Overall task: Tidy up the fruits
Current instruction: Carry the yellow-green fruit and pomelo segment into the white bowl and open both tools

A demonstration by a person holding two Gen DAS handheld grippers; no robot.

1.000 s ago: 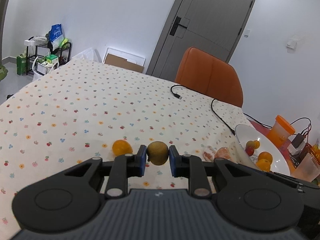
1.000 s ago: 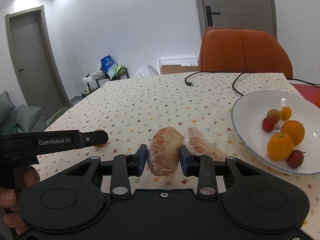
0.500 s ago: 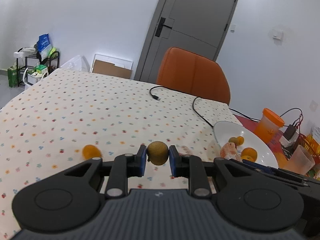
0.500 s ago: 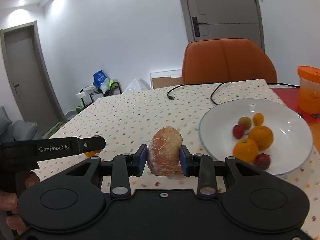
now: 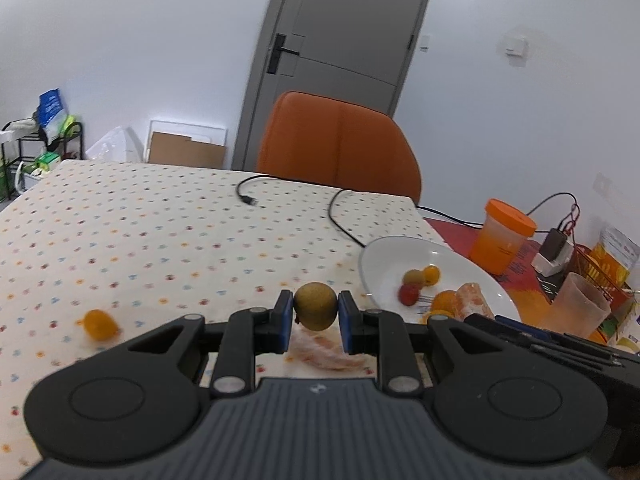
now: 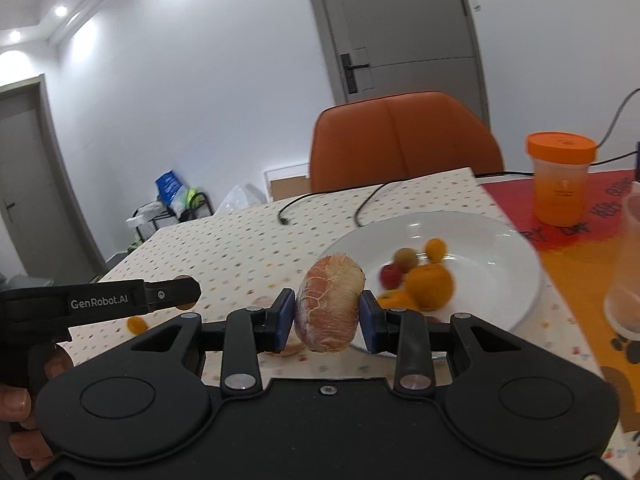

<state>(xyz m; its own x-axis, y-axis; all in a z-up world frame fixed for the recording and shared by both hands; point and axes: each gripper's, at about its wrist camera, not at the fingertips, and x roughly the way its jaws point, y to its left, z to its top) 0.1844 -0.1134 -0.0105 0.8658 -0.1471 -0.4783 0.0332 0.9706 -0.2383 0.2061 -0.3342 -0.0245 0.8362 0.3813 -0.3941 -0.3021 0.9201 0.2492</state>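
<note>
Both hand-held grippers now nearer plate rim (image 6: 532, 280), left (image 5: 315, 312) gripping kiwi (image 5: 315, 306), right (image 6: 328, 312) pomelo segment (image 6: 330, 304).

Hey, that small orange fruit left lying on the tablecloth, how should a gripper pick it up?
Grip the small orange fruit across its short middle, coming down from above. It lies alone on the flat tablecloth, slightly elongated, with open cloth on every side for both fingers.

Home dining rm: tablecloth'd table (image 5: 160, 216), orange chair (image 5: 340, 144), door (image 5: 348, 40).
</note>
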